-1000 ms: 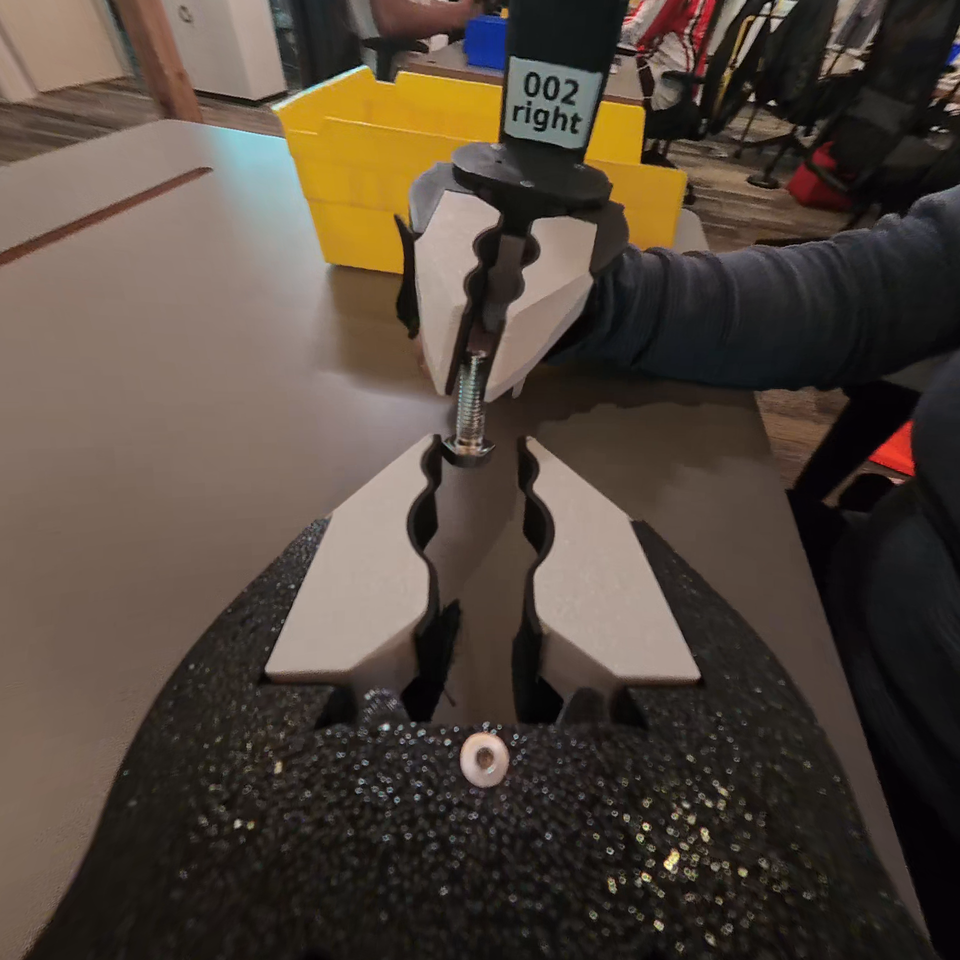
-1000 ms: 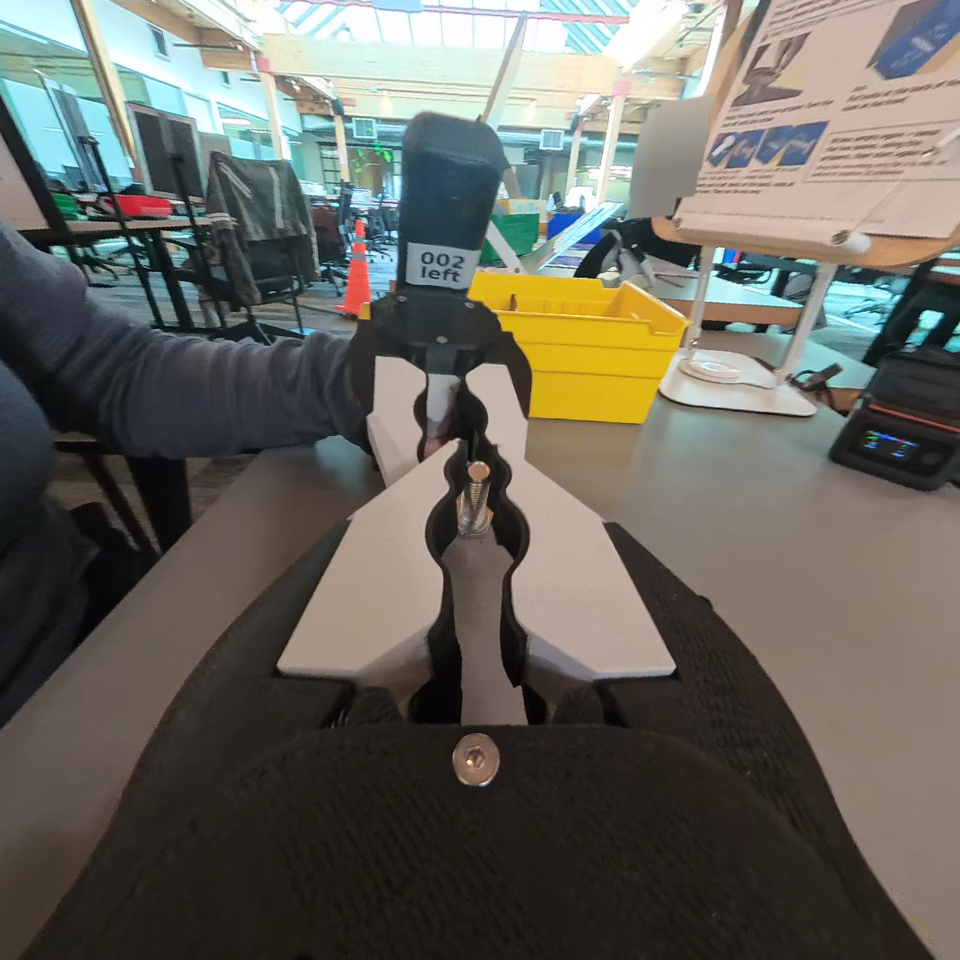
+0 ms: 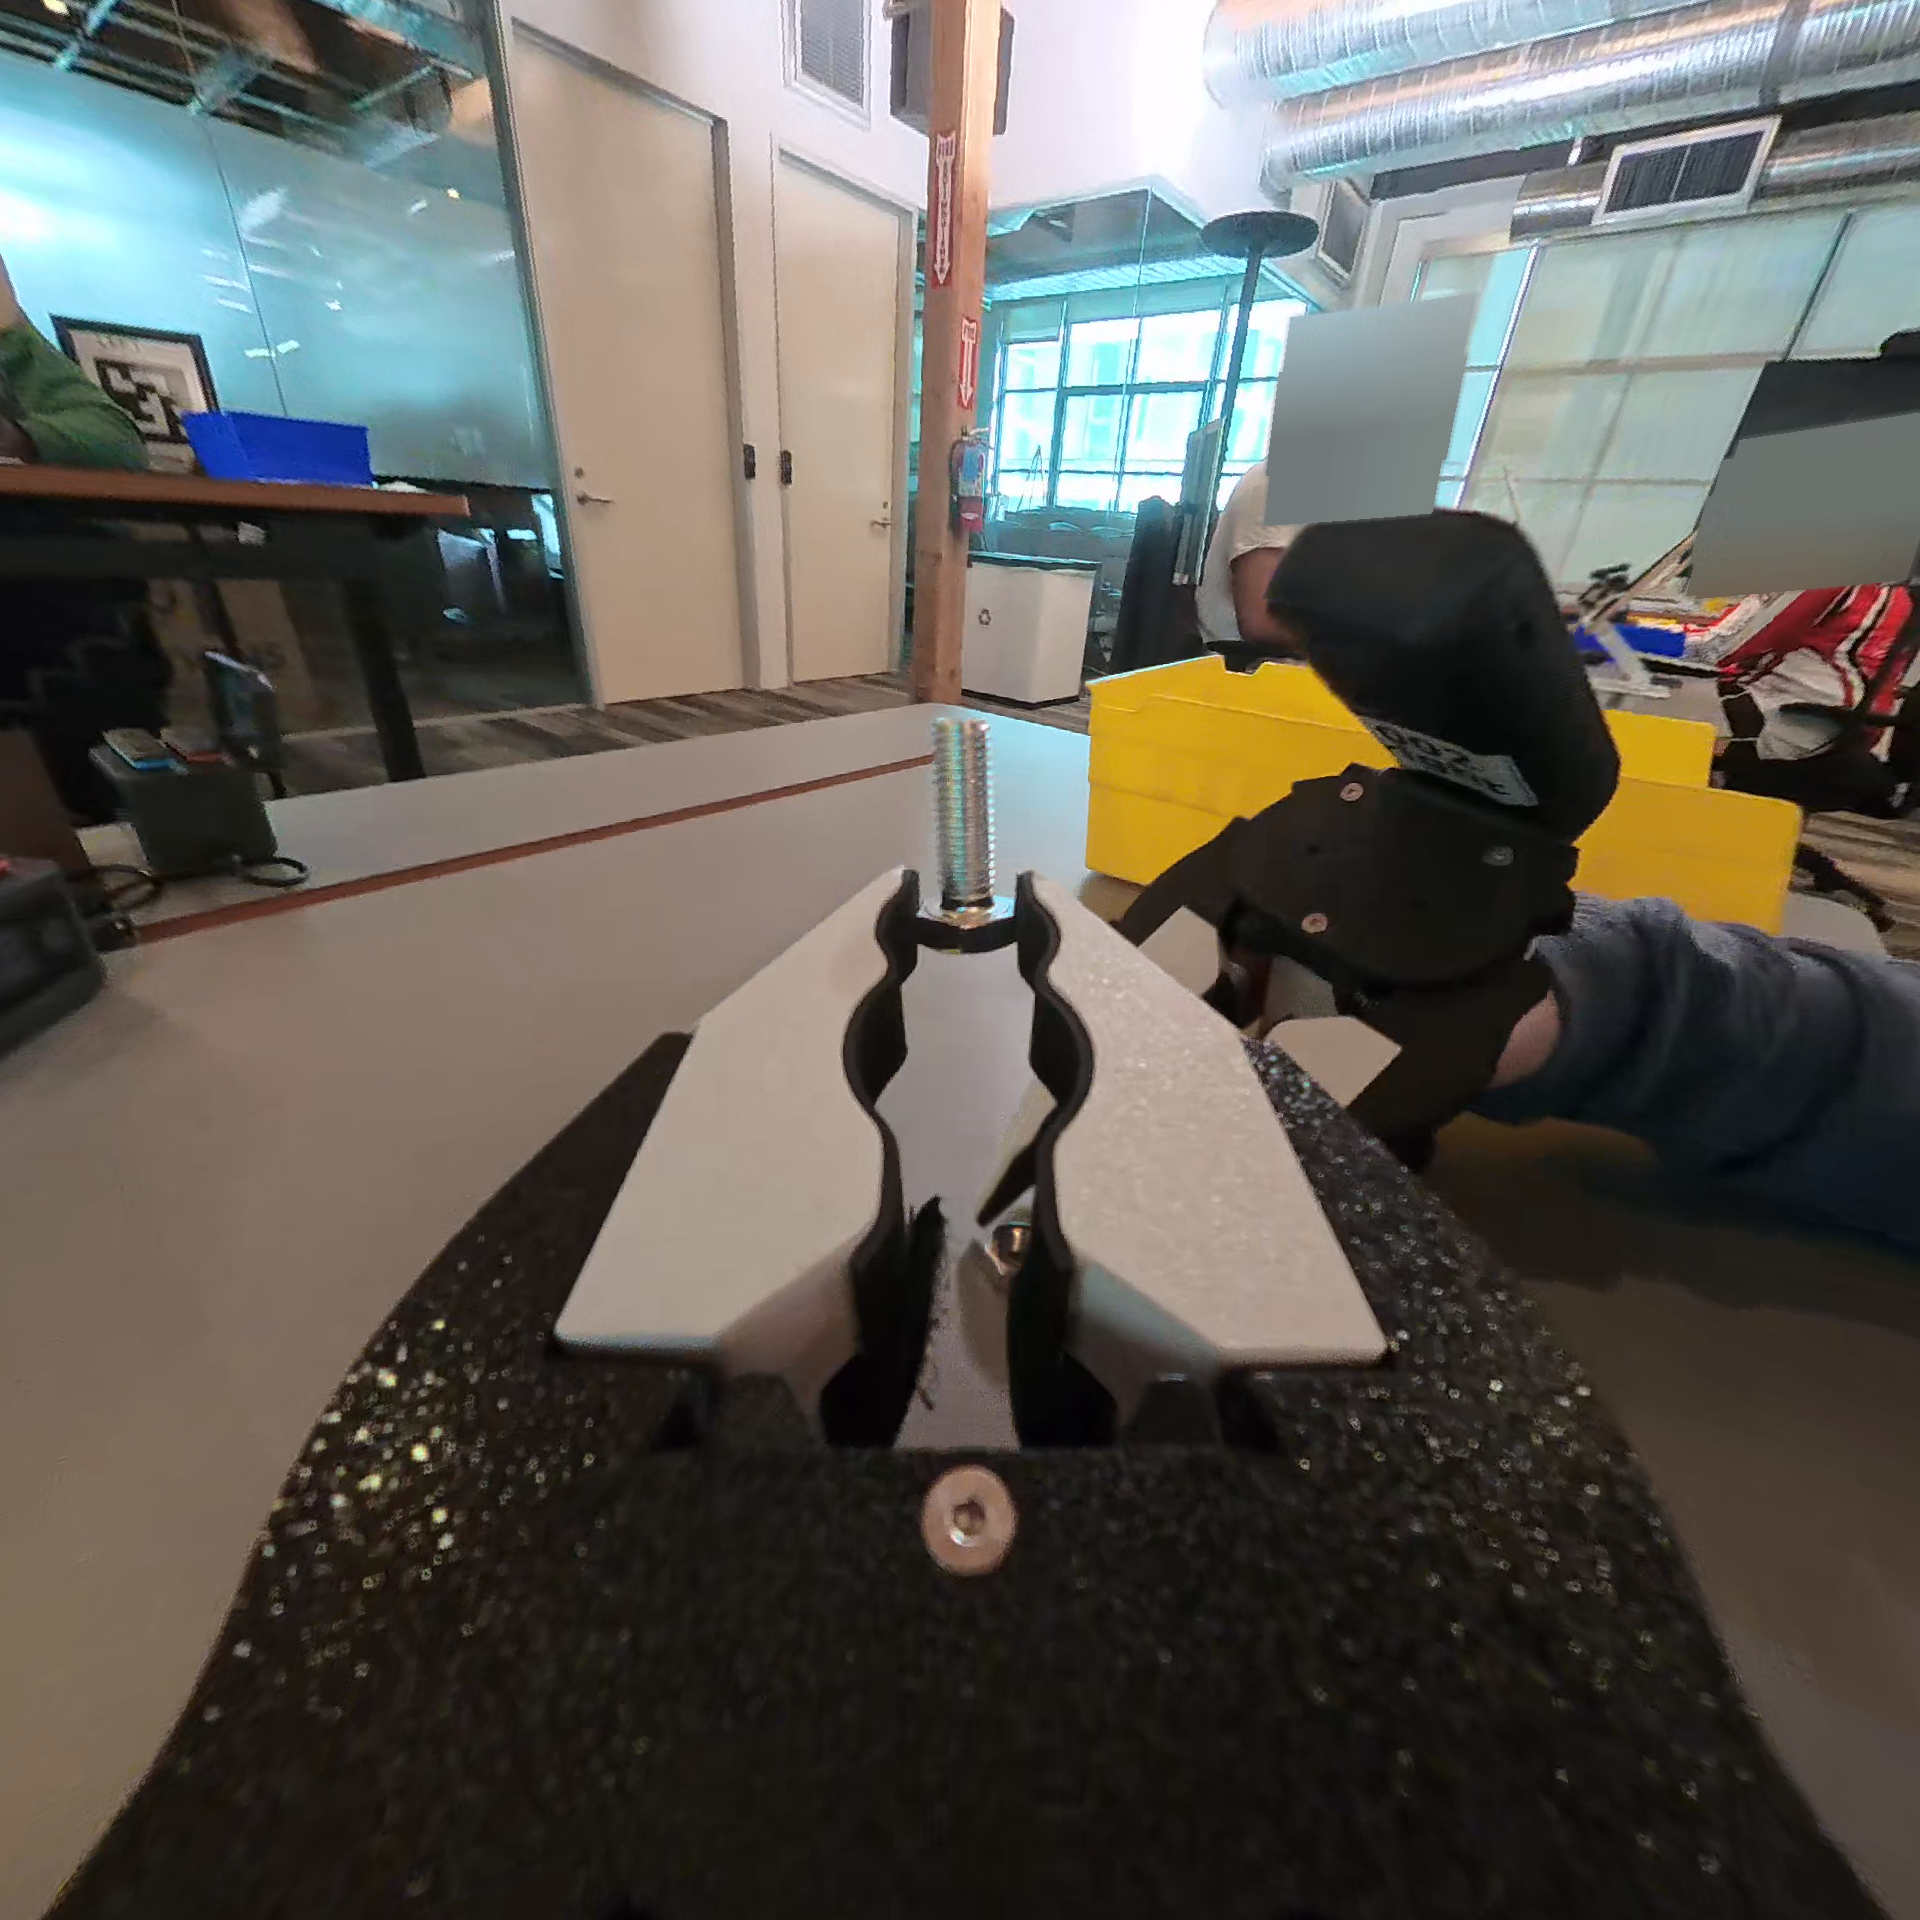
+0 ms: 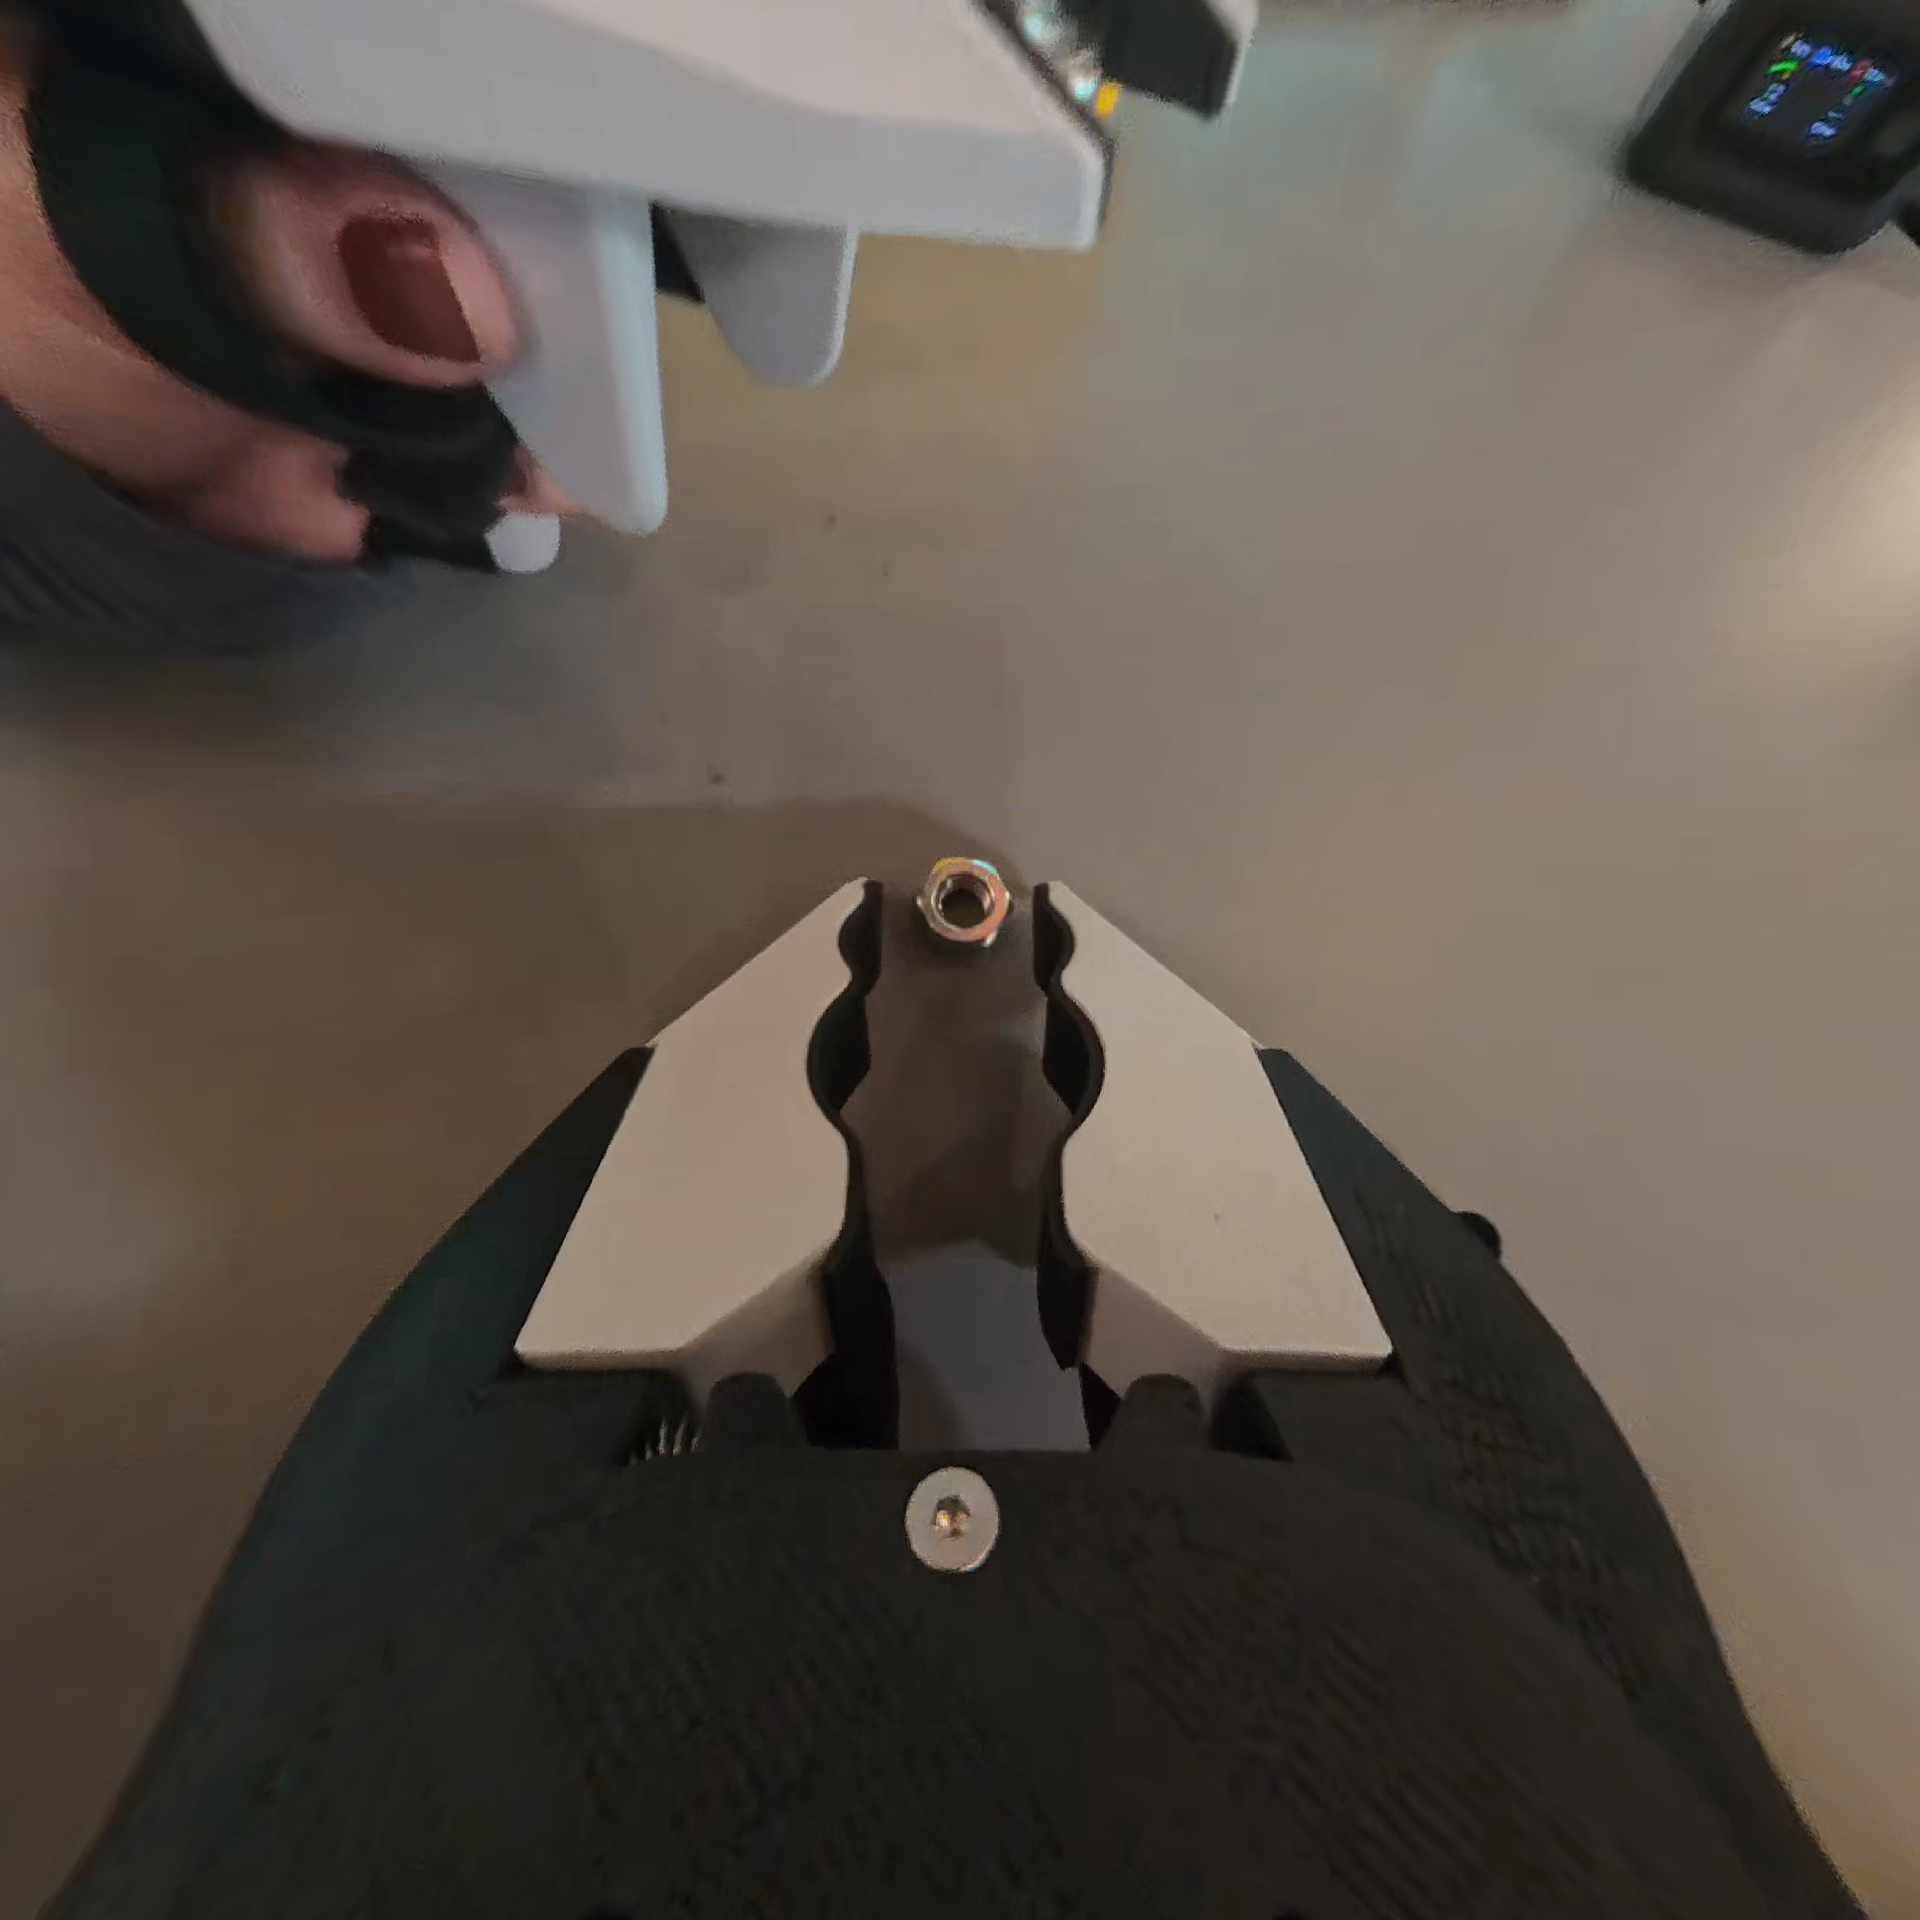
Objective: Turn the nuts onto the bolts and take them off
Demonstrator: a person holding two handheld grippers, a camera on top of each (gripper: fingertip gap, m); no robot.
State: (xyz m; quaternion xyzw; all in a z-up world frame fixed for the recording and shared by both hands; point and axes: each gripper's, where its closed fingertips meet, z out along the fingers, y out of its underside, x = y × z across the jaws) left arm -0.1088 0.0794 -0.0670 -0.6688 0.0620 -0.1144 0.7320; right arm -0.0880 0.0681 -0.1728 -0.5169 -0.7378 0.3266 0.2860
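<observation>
An open-plan office turned workshop, by the look of it: grey counter up front, yellow bin on it, glass-walled rooms and plain doors behind, silver ducts overhead, a fire extinguisher on the wooden post, possibly a recycling bin beside it.

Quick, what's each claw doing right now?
Left gripper: shut on the bolt by its head.
Right gripper: open, its jaws either side of a nut on the table.

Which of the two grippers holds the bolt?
The left gripper: it clamps the upright bolt by its head. The right gripper stands open around a nut.
</observation>
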